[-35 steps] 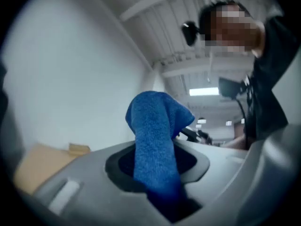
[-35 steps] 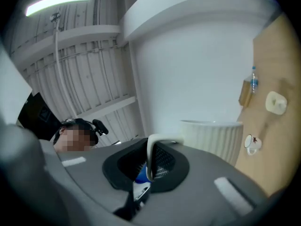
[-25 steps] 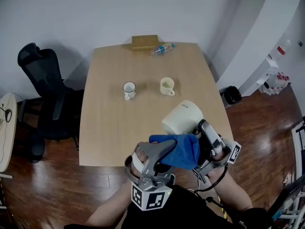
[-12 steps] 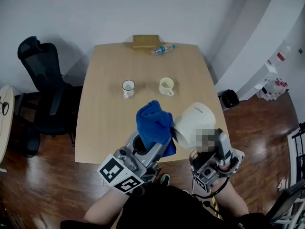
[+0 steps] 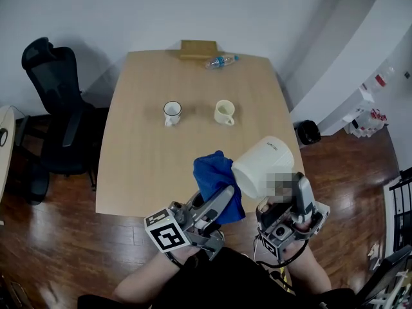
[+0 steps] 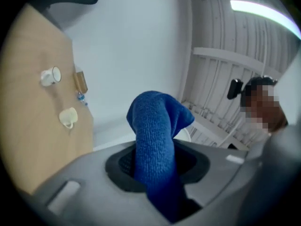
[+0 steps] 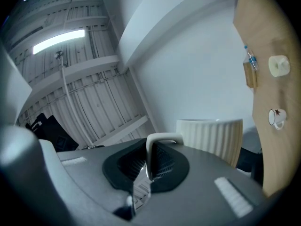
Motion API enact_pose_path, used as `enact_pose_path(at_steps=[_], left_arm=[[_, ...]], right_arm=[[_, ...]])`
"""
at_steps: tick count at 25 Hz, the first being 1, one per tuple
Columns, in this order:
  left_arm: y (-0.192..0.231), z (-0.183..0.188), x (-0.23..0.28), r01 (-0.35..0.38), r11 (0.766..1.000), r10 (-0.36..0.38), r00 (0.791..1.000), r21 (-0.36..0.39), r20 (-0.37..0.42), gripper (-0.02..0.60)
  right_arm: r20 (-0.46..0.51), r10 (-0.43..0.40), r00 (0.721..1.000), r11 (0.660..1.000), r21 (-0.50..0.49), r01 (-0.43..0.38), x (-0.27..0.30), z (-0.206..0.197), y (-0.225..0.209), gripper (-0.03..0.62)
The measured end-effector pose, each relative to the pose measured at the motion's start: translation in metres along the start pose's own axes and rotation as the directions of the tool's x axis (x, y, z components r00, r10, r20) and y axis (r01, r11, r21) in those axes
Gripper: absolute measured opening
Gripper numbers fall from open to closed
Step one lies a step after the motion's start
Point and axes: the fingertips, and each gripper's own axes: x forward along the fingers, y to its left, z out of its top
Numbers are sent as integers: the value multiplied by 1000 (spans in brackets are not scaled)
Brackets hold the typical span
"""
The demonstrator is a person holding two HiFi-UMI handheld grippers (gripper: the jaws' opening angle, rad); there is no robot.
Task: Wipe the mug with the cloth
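Above the near edge of the table (image 5: 148,166), towards its right corner, I hold both tools off the surface. My left gripper (image 5: 222,201) is clamped on the blue cloth (image 5: 215,179). In the left gripper view the cloth (image 6: 157,126) rises in a thick roll out from between the jaws. My right gripper (image 5: 293,198) is closed tight on the handle (image 7: 157,140) of the mug (image 5: 264,166), a large white one with a ribbed wall (image 7: 211,135), held on a slant. The bunched top of the cloth lies against the mug's left side, as far as the head view shows.

The table is pale wood with rounded corners. Near its middle stand two small cups side by side and apart: a white cup (image 5: 172,112) with a dark rim on the left, a cream cup (image 5: 224,112) on the right. At the far edge a wooden block (image 5: 197,49) sits by the wall, and a plastic bottle (image 5: 221,61) lies on its side just beside it.

A black office chair (image 5: 55,108) stands at the table's left edge. The floor (image 5: 77,256) is dark glossy wood, the wall (image 5: 193,5) plain pale grey. Past the table's right edge a small black bin (image 5: 309,131) stands on the floor.
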Motion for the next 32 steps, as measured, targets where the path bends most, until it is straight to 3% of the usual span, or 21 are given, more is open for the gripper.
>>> enact_pose_path(at_steps=[3,5,7,12,14,16,20,24,26,27,29,31,32], left_arm=[[-5,0,-12,99,980,-93,995,-170,45,135],[-8,8,-26,174,942,-147,983,-287,113,135],[-13,17,-35,233,912,-190,970,-339,155,135],[-30,25,-34,262,927,-242,965,-269,104,135],[-34,29,-34,280,917,-252,959,-283,133,135],[-46,37,-33,344,881,-297,936,-324,188,135],[-87,59,-27,495,797,-426,867,-345,260,135],[-115,71,-32,563,766,-505,826,-311,252,135],[-121,72,-33,571,774,-522,820,-275,236,135],[-123,70,-32,561,791,-521,827,-242,213,135],[-124,64,-25,505,852,-488,861,-136,142,135],[-118,57,-12,399,917,-400,914,33,61,135],[-114,54,-6,342,931,-348,937,124,26,135]], right_arm=[[-11,7,1000,999,-42,-7,3,0,1,3],[-33,10,999,995,-94,-13,7,-1,4,3],[-65,7,998,989,-148,-16,12,-2,7,3],[-102,38,994,976,-210,-58,23,-15,20,3],[-94,36,995,976,-211,-55,24,-18,22,3],[-94,20,995,978,-206,-39,25,-18,21,3],[-120,26,992,983,-178,-47,31,-24,26,3],[-124,43,991,981,-181,-66,32,-31,34,3],[-124,48,991,980,-186,-71,32,-32,37,3],[-123,49,991,980,-188,-72,32,-32,38,3],[-114,48,992,980,-185,-69,31,-31,38,3],[-94,43,995,983,-172,-58,30,-29,33,3],[-81,37,996,986,-161,-50,30,-28,29,3]])
